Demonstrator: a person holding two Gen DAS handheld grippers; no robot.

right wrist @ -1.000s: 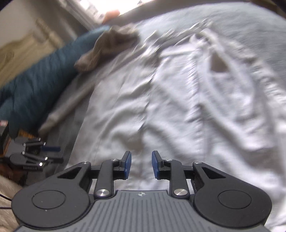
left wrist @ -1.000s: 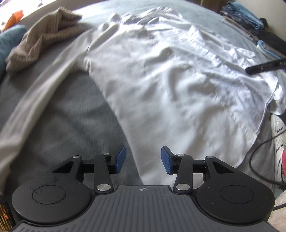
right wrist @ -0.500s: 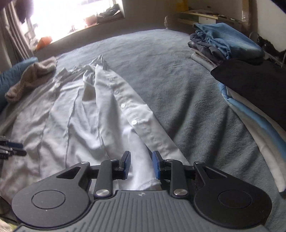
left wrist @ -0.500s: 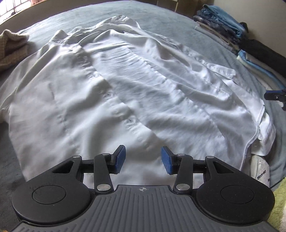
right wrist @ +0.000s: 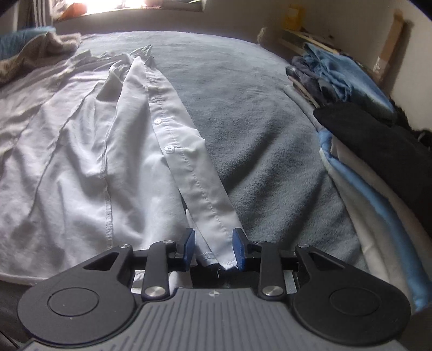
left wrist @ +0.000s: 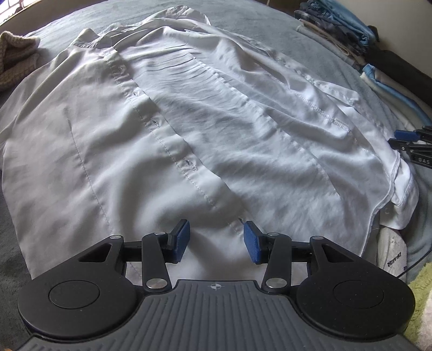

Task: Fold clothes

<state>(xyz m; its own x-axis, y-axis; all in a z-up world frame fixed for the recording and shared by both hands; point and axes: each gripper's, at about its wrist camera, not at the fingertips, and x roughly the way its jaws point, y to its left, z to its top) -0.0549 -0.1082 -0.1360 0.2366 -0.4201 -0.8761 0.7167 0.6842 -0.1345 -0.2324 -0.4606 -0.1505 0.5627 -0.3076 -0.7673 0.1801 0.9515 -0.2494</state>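
From the left wrist view, a grey bedspread [left wrist: 256, 19] fills the frame, and the white shirt [left wrist: 189, 121] lies spread across it, collar toward 12 o'clock and hem toward 6. The left gripper [left wrist: 216, 240] hangs over the hem near the buttonhole placket, its blue pads spread with nothing pinched between them. At 10 o'clock a beige knitted garment [left wrist: 14, 59] sits bunched on the cover. At 1 o'clock a stack of folded clothes [left wrist: 348, 35] lines the bed's edge by a pale wall. The right gripper's tips [left wrist: 413, 140] enter at 3 o'clock, carrying white letters that seem to read "DAS" (cut off by the frame). At 4 o'clock a white object [left wrist: 391, 251] below the hem bears dark mirrored lettering I cannot read.

From the right wrist view, the same bedspread [right wrist: 256, 121] runs up to a bright window at 12 o'clock. The shirt [right wrist: 81, 162] occupies 9 to 11 o'clock, its button placket [right wrist: 189, 167] trailing down to 6. The right gripper [right wrist: 213, 248] has just been opening; the placket's lower end lies between the parted pads, which are not pressing it. Folded clothes [right wrist: 364, 162] in blue, black and white stack up at 3 o'clock, with wooden slats behind.
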